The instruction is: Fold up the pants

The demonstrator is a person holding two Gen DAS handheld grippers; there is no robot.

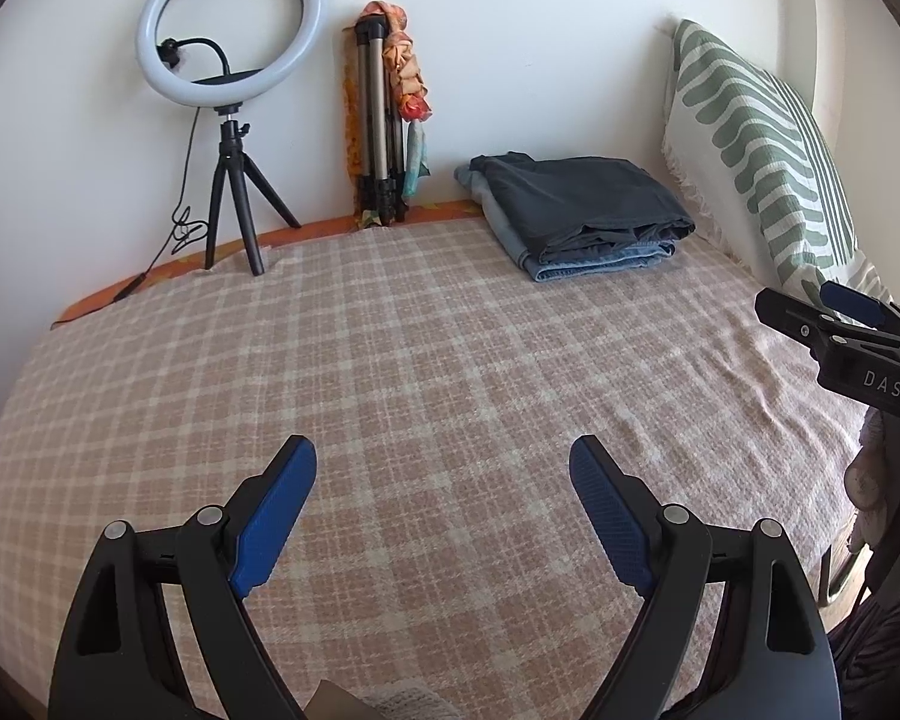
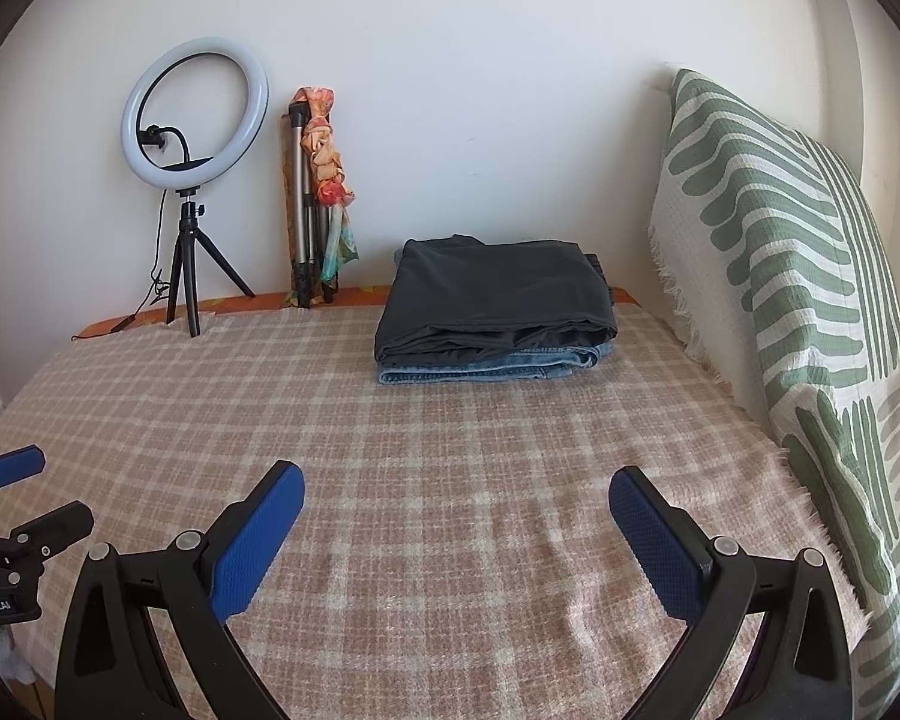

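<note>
**Right wrist view: two folded pants stacked, both grippers empty**

Right wrist view shows dark grey pants (image 2: 498, 294) folded into a flat rectangle and lying on top of folded blue jeans (image 2: 498, 367), whose hem edges stick out underneath at the front. The stack sits at the far side of the bed, on the checked blanket (image 2: 426, 480), close to the wall and just beside the green-striped pillow (image 2: 792, 276) that leans upright on the right.

The right gripper (image 2: 456, 492) hovers over the bare blanket, well apart from the stack, its blue fingers (image 2: 258, 534) spread wide and holding nothing. The left gripper (image 1: 444, 468) is likewise spread and empty above the middle of the bed; from its camera the stack lies ahead and to the right.

Judging by the neat stack and the empty grippers, the fold looks finished, or the moment falls between garments. No unfolded pants show in either view, so the next move likely calls for fetching another pair from out of frame and laying it flat on the free blanket in front of the grippers.

Further off, a ring light on a small tripod (image 2: 193, 180) stands at the far left corner of the bed, and a folded tripod with a patterned scarf (image 2: 318, 204) leans against the wall beside it.
</note>
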